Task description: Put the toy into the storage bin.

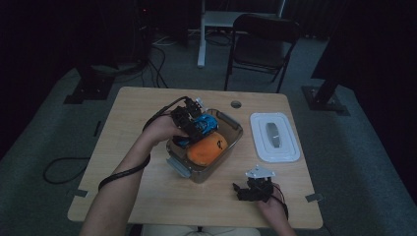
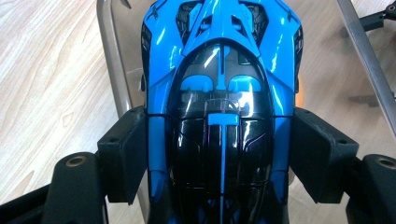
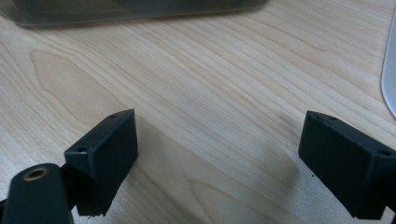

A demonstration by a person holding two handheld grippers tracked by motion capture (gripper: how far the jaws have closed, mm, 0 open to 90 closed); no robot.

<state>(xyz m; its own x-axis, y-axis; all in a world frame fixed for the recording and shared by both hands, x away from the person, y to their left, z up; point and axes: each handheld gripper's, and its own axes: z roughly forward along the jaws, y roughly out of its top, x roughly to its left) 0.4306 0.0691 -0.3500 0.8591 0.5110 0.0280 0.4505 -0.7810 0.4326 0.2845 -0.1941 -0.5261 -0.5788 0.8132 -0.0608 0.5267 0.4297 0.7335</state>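
The jaws of the left gripper (image 2: 219,154) press on both sides of a blue toy car (image 2: 219,93), closed on its body near the middle, where the black cabin roof is. In the high view the left gripper (image 1: 189,123) holds the blue toy car (image 1: 204,125) over the far left part of a clear container (image 1: 231,142), at the height of its rim or just inside; I cannot tell if the car already touches the bottom. Just beside the car, inside the same container, lies an orange rounded object (image 1: 206,150), perhaps a soft toy or a fruit.

The car looks like hard, shiny plastic, so I judge it light and stiff but rather slippery. Its sides are smooth and narrow toward the nose, so the flat flanks beside the cabin seem the best place to hold it, as the jaws do now. The thin fins at its end could be fragile and should not be squeezed.

The jaws of the right gripper (image 3: 224,158) stand wide apart and hold nothing; they hang low over the bare wood. In the high view the right gripper (image 1: 255,189) is near the front right edge of the bench (image 1: 147,196), well apart from the container. A white lid (image 1: 274,137) lies flat to the right of the container.
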